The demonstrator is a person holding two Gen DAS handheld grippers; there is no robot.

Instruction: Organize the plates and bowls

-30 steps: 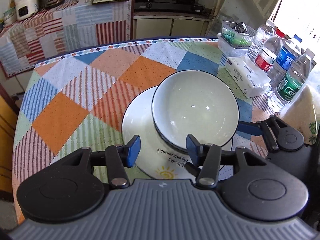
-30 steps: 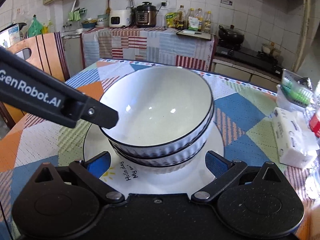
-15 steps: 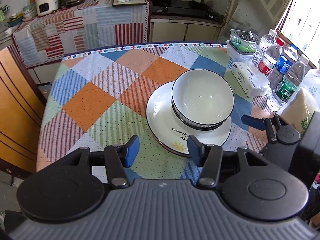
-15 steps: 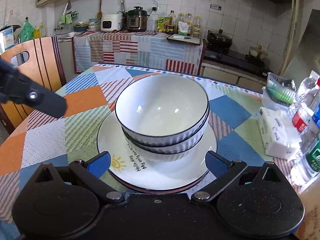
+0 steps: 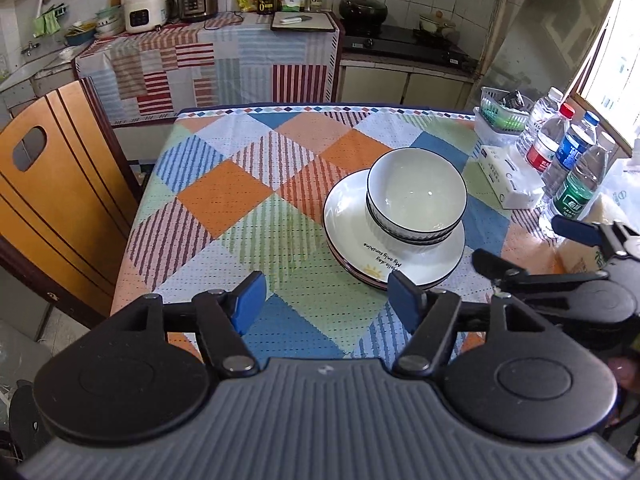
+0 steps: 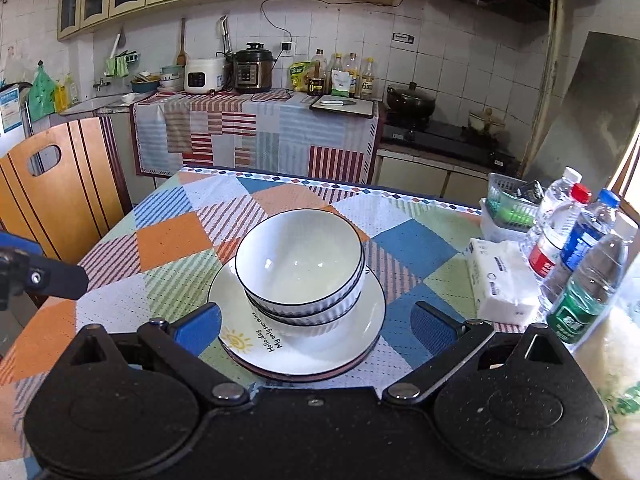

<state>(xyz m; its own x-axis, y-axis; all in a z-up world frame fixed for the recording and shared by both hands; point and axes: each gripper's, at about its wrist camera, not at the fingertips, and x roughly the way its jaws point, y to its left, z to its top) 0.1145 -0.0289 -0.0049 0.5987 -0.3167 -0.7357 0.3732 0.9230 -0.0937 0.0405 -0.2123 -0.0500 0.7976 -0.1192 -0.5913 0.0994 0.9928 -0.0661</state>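
Item: stack of ribbed white bowls (image 5: 416,204), nested, standing on the stacked white plates (image 5: 348,216) with a sun motif, on the table (image 5: 224,196) under its patchwork cloth, right of centre near the tissue pack (image 5: 508,178) and water bottles (image 5: 576,184). Left gripper (image 5: 326,300): jaws opening, nothing between them, the stack ahead and to the right, apart from the fingertips. Right gripper (image 6: 316,326): jaws spread wide, empty, the plates' near rim seen between the blue pads (image 6: 198,322), untouched.
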